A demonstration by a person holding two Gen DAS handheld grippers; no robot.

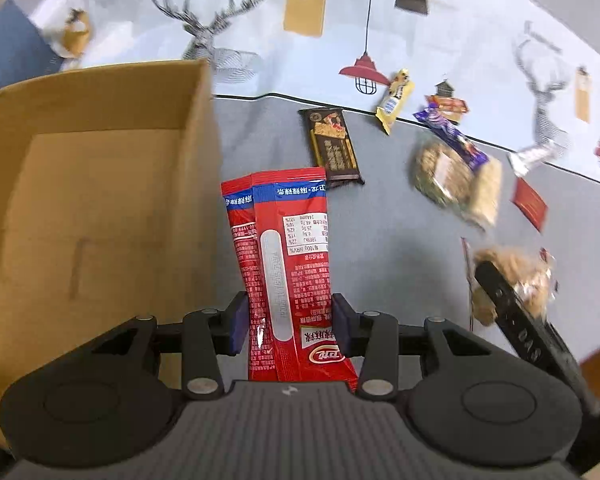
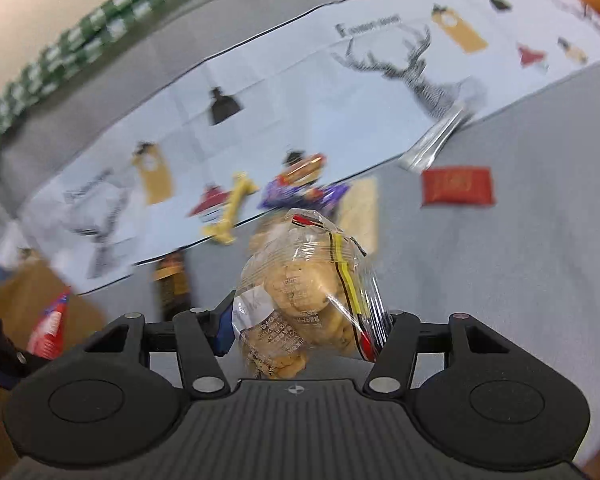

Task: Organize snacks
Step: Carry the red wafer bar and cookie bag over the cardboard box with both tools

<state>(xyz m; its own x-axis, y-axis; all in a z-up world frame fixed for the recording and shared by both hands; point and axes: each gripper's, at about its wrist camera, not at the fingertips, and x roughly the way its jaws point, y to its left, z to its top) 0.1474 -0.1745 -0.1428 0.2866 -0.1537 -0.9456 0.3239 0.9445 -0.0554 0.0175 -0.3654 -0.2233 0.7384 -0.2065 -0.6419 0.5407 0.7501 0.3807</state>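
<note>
The left gripper [image 1: 288,324] is clamped on a pair of red snack packets [image 1: 284,264], their long sides pinched between the blue finger pads, printed backs facing the camera and top ends pointing away. Immediately to its left sits an open cardboard box [image 1: 96,184], its near right wall just beside the packets.

The right gripper [image 2: 306,328] is closed around a clear bag of cookies [image 2: 304,292], held above the bench [image 2: 500,280], the bag's yellow and red trim on the right side.

Just beyond the red packets, a dark brown chocolate bar [image 1: 332,144] lies flat on the grey cloth. To its right rests a round grain cake in clear wrap [image 1: 444,172] with a purple wrapper [image 1: 456,136] lying across its upper edge, and a pale cracker pack [image 1: 486,196] beside it. A small red sachet [image 1: 530,202] lies further right, near a silver wrapper [image 1: 534,154].

Farther back, on the cloth's white band printed with deer and lamps, a yellow bar [image 1: 394,100] and an orange-red wrapper [image 1: 448,106] lie close together. From the right wrist view, motion blur softens these far items; the red sachet [image 2: 458,186] and silver wrapper [image 2: 434,140] sit well apart from the held bag.
</note>
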